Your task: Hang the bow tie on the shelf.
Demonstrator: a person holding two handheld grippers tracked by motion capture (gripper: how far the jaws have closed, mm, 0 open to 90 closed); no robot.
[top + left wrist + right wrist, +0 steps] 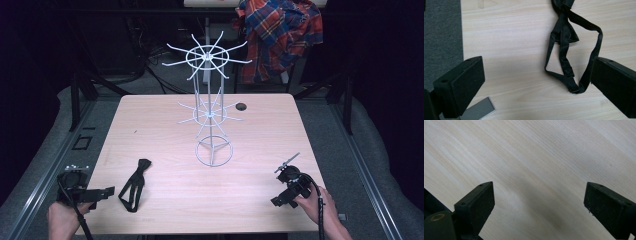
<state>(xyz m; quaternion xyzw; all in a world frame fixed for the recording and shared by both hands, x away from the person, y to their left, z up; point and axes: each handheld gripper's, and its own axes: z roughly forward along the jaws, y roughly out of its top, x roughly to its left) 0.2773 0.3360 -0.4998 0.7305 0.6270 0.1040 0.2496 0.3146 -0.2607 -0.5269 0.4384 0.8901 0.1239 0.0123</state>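
Observation:
A black bow tie (135, 184) with a looped strap lies flat on the wooden table (165, 125) near its front left. My left gripper (106, 192) is just left of it, low over the table edge, held in a hand. In the left gripper view the left gripper (537, 85) is open wide, and the bow tie's strap (567, 50) lies ahead between the jaws, its loop close to the right jaw. My right gripper (280, 199) is at the front right, held in a hand. In the right gripper view the right gripper (539, 207) is open over bare wood.
A tall white wire rack (210, 100) with two tiers of spoke hooks stands on a ring base at the table's middle. A small dark hole (241, 106) lies behind it. A plaid shirt (280, 35) hangs beyond the table. Grey carpet (441, 37) borders the left edge.

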